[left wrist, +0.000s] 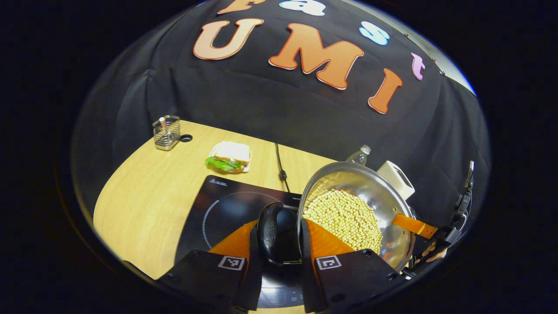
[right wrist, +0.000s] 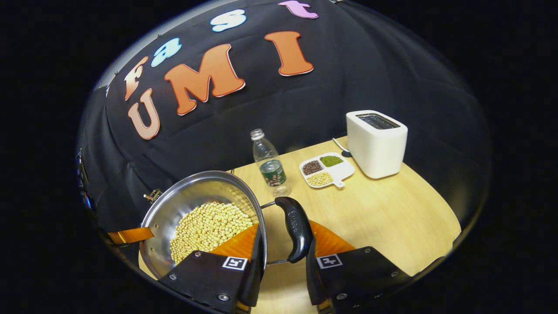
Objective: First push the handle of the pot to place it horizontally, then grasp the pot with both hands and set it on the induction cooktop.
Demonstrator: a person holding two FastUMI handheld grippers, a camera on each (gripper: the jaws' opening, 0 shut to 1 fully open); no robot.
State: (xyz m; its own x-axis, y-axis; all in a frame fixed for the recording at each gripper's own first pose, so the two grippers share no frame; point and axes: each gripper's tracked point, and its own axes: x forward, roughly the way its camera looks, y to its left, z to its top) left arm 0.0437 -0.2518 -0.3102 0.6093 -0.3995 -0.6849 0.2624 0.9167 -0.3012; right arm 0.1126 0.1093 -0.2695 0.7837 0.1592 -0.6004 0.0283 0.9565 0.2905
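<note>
Left gripper view: my left tool (left wrist: pixel 279 244) clamped pot (left wrist: pixel 355 209) by black handle (left wrist: pixel 274 233), pot full of pale beans (left wrist: pixel 346 218), held above induction cooktop (left wrist: pixel 226 209) on counter (left wrist: pixel 152 192). Sandwich (left wrist: pixel 229 157) and wire basket (left wrist: pixel 166 132) sat farther back.

Right gripper view: my right tool (right wrist: pixel 285 257) gripped pot's other handle (right wrist: pixel 295 229), 2 fingers pressing its sides. Bottle (right wrist: pixel 269 163), bean tray (right wrist: pixel 326 169), toaster (right wrist: pixel 375 141) stood beyond.

Wooden table (right wrist: pixel 392 218) with toaster (right wrist: pixel 377 141), cooktop (left wrist: pixel 226 209)

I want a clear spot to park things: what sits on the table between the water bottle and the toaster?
In the right gripper view, a divided dish of beans lies between the water bottle and the toaster.
</note>
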